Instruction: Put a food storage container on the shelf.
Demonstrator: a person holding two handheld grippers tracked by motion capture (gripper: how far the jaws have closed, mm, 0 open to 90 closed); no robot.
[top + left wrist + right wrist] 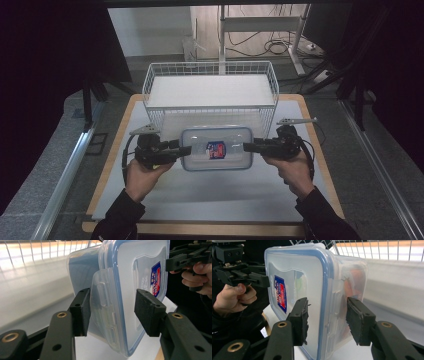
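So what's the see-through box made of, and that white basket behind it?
The food container looks like clear, glossy plastic: you can see through its walls, and its lid has a blue rim. The basket looks like thin metal wire coated white, though the coating is a guess.

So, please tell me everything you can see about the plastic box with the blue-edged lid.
The plastic box is clear and rectangular, with rounded corners, a blue-rimmed lid, side clips and a red-and-blue sticker. The lid looks shut. It sits level in front of the wire basket, the left tongs and right tongs clamping its short ends. Something orange shows inside.
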